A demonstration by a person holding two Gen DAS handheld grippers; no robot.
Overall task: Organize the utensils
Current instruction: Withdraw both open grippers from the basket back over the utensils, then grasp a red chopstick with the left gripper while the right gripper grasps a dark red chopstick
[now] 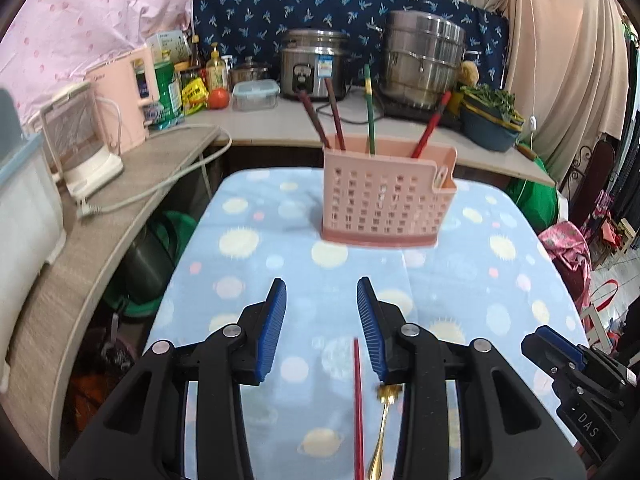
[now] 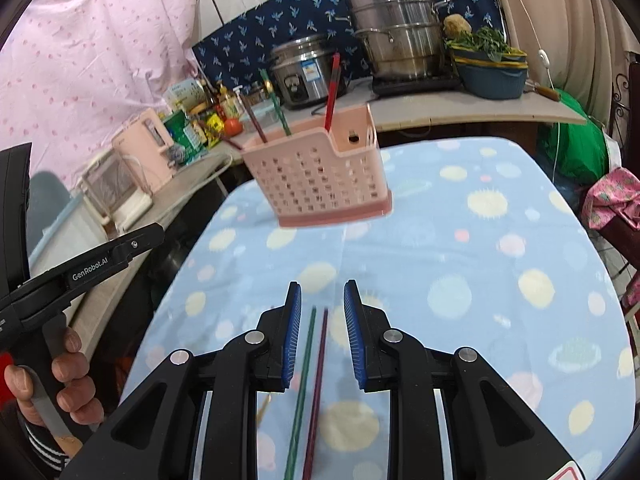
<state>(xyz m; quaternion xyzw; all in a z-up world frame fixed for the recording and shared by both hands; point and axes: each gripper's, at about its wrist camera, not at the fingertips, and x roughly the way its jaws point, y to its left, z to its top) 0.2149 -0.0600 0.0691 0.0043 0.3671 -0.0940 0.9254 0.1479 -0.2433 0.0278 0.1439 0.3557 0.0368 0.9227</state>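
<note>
Both grippers hang over the near end of the table, which is spread with a blue dotted cloth. The left gripper has its fingers parted with nothing between the pads. Below it, toward the near edge, lie a red chopstick and a gold spoon. The right gripper is likewise released and holds nothing, with a green chopstick and a dark red chopstick lying on the cloth under its gap.

The pink holder stands toward the far edge, already carrying four chopsticks upright. So the job looks partly done, and this is the reach for the next pieces. Each hand next needs to come down, line its pads across a thin stick lying flat, and pinch it cleanly off the soft cloth.
</note>
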